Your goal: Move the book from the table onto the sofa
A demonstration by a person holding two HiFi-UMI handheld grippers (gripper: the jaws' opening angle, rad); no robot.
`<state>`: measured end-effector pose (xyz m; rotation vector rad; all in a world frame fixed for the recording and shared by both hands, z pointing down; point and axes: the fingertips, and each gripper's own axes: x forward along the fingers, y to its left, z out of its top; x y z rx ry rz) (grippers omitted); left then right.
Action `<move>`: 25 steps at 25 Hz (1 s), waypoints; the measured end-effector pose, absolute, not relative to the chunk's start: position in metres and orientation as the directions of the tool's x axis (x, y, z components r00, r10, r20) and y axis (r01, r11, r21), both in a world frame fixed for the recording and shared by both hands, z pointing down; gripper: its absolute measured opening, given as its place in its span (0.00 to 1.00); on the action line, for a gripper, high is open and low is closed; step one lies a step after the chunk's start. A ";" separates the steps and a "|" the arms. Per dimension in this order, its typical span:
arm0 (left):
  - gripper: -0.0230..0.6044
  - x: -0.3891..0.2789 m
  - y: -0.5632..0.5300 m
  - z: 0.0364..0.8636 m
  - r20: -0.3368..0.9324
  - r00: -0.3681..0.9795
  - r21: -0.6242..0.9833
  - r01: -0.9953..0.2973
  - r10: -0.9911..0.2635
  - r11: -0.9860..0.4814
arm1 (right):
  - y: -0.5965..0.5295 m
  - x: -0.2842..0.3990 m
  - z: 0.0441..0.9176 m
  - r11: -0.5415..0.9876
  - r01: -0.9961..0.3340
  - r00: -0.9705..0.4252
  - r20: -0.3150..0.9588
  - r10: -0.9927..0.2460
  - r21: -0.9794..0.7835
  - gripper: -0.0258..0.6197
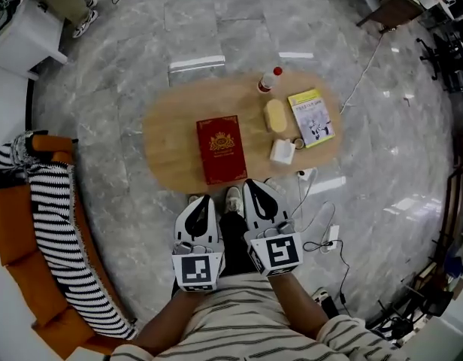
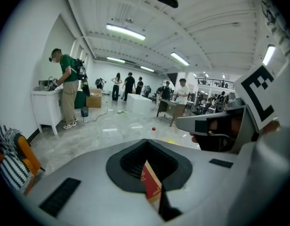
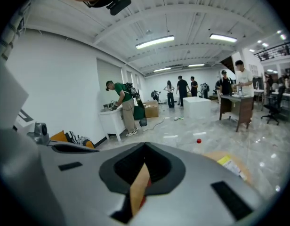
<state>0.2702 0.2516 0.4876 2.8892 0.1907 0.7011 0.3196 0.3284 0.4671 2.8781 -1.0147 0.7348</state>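
Observation:
A red book (image 1: 221, 149) with a gold emblem lies flat on the oval wooden table (image 1: 171, 138), near its front edge. My left gripper (image 1: 202, 200) and right gripper (image 1: 255, 186) hang side by side just short of that edge, both shut and holding nothing. The right one reaches closest to the book's near right corner. In the left gripper view a sliver of the red book (image 2: 150, 182) shows through the slit between the shut jaws. In the right gripper view, table wood (image 3: 139, 187) shows there instead. The orange sofa (image 1: 21, 265) stands at the far left.
Also on the table are a yellow-green book (image 1: 312, 116), a red-capped bottle (image 1: 268, 80), a yellow oval thing (image 1: 275, 115) and a small white box (image 1: 282, 151). A striped blanket (image 1: 59, 224) covers the sofa. Cables and a power strip (image 1: 328, 239) lie on the floor at right.

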 end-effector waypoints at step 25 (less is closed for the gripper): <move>0.04 0.281 0.281 0.669 0.604 0.791 0.244 -0.064 0.100 -0.968 | 0.359 0.338 0.655 -0.820 -0.541 0.607 0.588 -0.534 -0.186 0.06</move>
